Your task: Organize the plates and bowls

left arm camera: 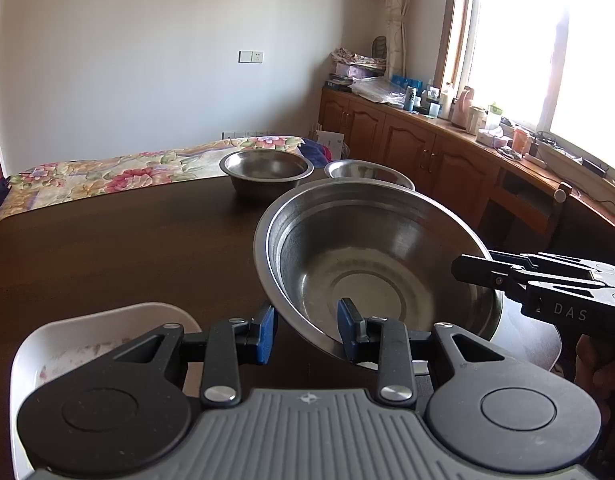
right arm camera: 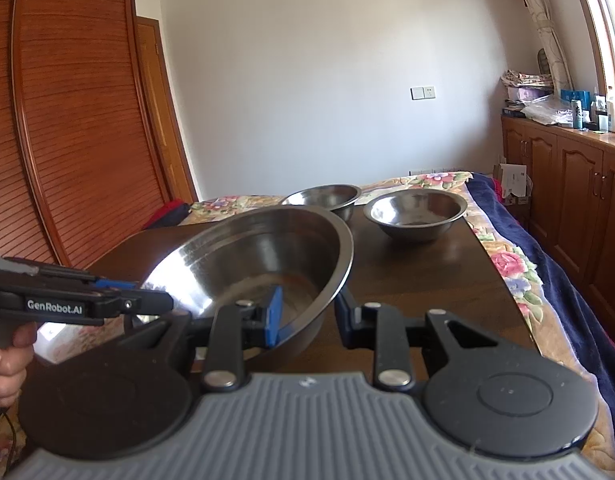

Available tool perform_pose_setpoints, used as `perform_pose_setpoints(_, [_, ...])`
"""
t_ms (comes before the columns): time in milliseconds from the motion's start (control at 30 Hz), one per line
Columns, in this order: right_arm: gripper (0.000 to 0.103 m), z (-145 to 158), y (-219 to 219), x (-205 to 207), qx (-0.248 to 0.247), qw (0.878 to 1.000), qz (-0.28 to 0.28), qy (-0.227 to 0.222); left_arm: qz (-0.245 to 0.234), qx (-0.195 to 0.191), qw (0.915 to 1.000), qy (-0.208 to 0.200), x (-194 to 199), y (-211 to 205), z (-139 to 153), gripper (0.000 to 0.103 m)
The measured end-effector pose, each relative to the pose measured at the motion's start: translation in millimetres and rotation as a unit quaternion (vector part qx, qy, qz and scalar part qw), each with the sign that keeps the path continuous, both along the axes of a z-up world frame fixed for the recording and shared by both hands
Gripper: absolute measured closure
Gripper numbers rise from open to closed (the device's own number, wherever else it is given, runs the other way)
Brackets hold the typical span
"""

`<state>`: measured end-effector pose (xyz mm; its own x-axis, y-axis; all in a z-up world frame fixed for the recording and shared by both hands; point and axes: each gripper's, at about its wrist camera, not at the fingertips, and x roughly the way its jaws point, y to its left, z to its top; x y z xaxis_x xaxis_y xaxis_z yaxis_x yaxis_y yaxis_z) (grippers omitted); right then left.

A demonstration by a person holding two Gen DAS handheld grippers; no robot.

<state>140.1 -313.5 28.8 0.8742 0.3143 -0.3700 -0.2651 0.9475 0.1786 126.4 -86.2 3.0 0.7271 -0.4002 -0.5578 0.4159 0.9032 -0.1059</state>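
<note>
Left wrist showed both your grippers, left gripper (left arm camera: 306, 330) and right gripper (right arm camera: 309, 316), spread astride the tilted large steel bowl's (left arm camera: 371, 256) rim over the table (left arm camera: 127, 248), unclenched; next, probably nest it among the smaller bowls (left arm camera: 266, 168)

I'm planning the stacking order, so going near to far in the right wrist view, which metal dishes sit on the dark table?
Large tilted steel basin → shallow steel bowl on the right → deeper steel bowl behind it to the left.
</note>
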Motion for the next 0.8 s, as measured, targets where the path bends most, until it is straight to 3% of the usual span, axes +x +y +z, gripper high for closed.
perform_pose_setpoints(800, [0.072,-16,-5,-20,-0.002,1.0,-0.008,0.013,-0.008,0.008,0.9999,0.012,-24,-8,-13,0.067])
